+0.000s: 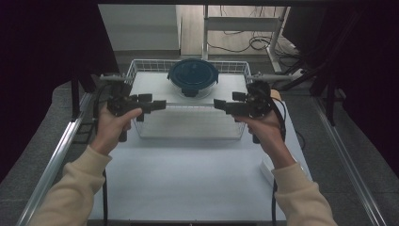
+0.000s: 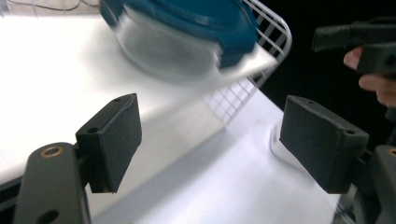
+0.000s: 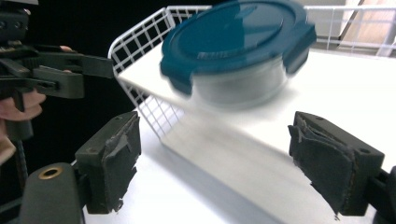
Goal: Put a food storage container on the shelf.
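A round clear container with a dark teal clip lid (image 1: 193,76) sits at the far end of a white wire basket (image 1: 188,128). My left gripper (image 1: 157,102) hovers at the basket's left side, its jaws pointing right, open and bare. My right gripper (image 1: 221,104) faces it from the basket's right side, also open with nothing between the pads. In the left gripper view the container (image 2: 182,32) lies beyond the open jaws of the left gripper (image 2: 212,140), with the right gripper (image 2: 355,37) farther off. In the right gripper view the container (image 3: 238,46) stands ahead of the right gripper (image 3: 219,158), and the left gripper (image 3: 56,70) shows at left.
A white sheet (image 1: 188,179) covers the table in front of the basket. Metal rails (image 1: 56,155) run along both table sides. A small white object (image 1: 266,170) lies by the right forearm. A white frame and cables (image 1: 244,28) stand on the floor beyond.
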Demonstrator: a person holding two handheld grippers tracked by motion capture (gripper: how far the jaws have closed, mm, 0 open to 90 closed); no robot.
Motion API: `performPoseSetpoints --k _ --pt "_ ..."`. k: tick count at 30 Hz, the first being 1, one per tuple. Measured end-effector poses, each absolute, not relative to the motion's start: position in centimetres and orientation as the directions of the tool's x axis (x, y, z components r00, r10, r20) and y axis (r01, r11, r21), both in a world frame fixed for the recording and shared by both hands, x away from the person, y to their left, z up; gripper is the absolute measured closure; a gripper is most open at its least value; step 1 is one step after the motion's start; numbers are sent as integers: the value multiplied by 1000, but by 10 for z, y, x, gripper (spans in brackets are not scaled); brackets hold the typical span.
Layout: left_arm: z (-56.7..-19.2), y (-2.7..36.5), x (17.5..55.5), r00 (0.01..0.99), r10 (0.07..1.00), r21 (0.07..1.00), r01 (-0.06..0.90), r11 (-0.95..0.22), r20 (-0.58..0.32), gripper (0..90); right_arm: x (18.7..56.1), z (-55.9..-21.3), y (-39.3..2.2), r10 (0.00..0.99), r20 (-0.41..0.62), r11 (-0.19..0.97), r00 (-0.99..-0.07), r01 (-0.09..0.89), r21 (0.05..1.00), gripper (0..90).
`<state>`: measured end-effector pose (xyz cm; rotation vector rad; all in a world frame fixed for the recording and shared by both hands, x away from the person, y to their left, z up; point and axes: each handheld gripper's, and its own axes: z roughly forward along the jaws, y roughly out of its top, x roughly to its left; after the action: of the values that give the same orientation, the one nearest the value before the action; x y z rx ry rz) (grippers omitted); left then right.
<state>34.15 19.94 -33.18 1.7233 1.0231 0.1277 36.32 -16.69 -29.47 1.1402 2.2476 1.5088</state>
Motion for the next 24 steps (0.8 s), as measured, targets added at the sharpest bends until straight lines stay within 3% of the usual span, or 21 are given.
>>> performPoseSetpoints --k 7,15,24 --pt "-363 202 291 634 700 836 540 -98 -328 201 318 -320 -184 704 139 251 -697 427 869 181" --pt "-400 196 265 630 704 810 571 -134 -327 201 283 -367 -212 711 153 268 -686 466 843 188" --pt "-437 193 254 598 730 765 622 -164 -330 207 271 -410 -230 722 168 304 -672 525 795 212"
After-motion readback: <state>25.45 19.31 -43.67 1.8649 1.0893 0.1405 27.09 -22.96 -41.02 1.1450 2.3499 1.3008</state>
